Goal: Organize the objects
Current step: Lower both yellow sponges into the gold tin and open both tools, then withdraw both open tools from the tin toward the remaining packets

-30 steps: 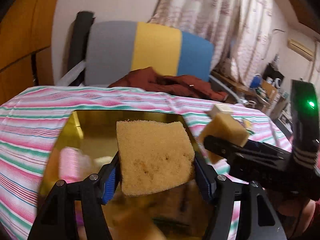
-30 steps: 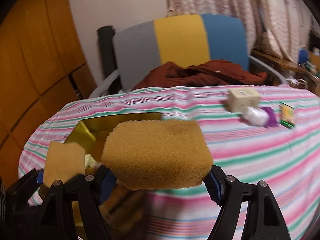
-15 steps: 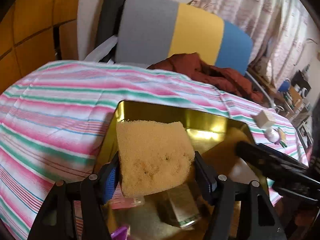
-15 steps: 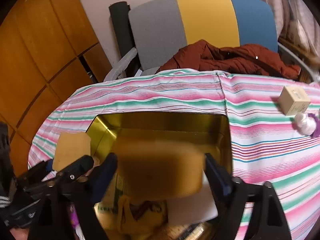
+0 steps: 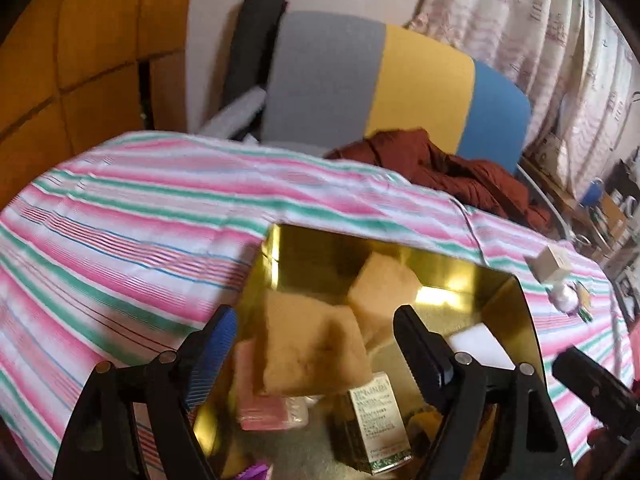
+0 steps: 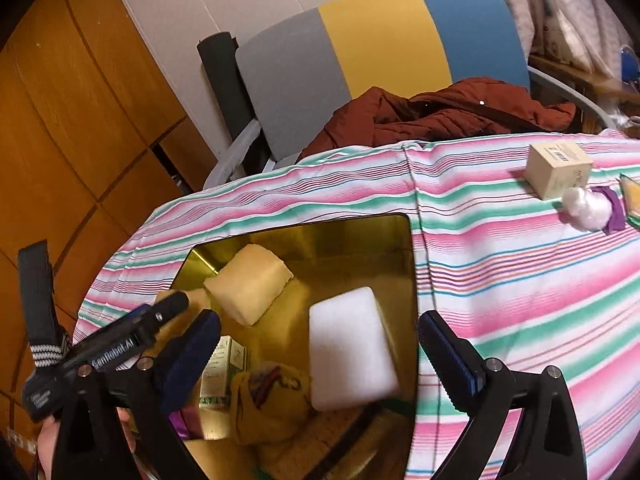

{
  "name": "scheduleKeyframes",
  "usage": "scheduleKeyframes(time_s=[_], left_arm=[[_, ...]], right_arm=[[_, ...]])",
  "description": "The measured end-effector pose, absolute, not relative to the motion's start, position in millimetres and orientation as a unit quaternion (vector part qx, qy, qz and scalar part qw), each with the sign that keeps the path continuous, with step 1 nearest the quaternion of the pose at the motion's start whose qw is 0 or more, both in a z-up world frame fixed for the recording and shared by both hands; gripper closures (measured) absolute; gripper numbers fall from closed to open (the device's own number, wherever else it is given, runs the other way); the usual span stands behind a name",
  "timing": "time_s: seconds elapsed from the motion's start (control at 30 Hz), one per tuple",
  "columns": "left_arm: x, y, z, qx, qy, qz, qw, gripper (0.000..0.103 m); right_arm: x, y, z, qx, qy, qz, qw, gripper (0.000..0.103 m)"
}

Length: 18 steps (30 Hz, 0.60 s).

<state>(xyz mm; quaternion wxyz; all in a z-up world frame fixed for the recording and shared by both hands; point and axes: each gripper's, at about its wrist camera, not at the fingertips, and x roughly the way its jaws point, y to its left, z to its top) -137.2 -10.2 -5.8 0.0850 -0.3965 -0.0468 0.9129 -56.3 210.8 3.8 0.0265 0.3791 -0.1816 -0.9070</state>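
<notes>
A gold tin box [image 5: 516, 312] [image 6: 404, 248] sits open on the striped tablecloth. Two yellow sponges lie in it: one [image 5: 312, 344] falling between my left fingers, blurred, another [image 5: 380, 288] [image 6: 248, 284] against the far wall. My left gripper [image 5: 316, 344] is open above the box; it shows in the right wrist view [image 6: 176, 308] too. My right gripper [image 6: 320, 344] is open and empty over the box. A white sponge [image 6: 348, 344], a green-labelled small box [image 5: 372, 420] [image 6: 222, 372], a pink pack [image 5: 264, 404] and a yellow pouch [image 6: 272, 400] also lie inside.
On the tablecloth [image 6: 520, 264] to the right stand a cream cardboard box [image 6: 556, 168] [image 5: 554, 264], a white cotton ball [image 6: 584, 204] and a purple wrapper [image 6: 614, 208]. A chair [image 6: 380, 48] with a brown jacket [image 6: 440, 116] stands behind the table.
Both grippers opened and let go of their yellow sponges, which dropped into the gold box. Both grippers moved over the box.
</notes>
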Motion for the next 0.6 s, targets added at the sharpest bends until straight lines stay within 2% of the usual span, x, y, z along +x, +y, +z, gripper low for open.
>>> scheduleKeyframes(time_s=[0.23,0.4,0.6], left_arm=[[-122,-9,10,-0.382,-0.062,0.919,0.071,0.021],[-105,6,9,-0.388,-0.085,0.911,0.111,0.021],[-82,39,8,-0.396,-0.063,0.904,0.152,0.021]], right_arm=[[-40,222,9,0.367,-0.182,-0.912,0.015,0.003],[-32,236,11,0.363,-0.189,-0.912,0.004,0.004],[-18,252,13,0.359,-0.191,-0.913,-0.013,0.004]])
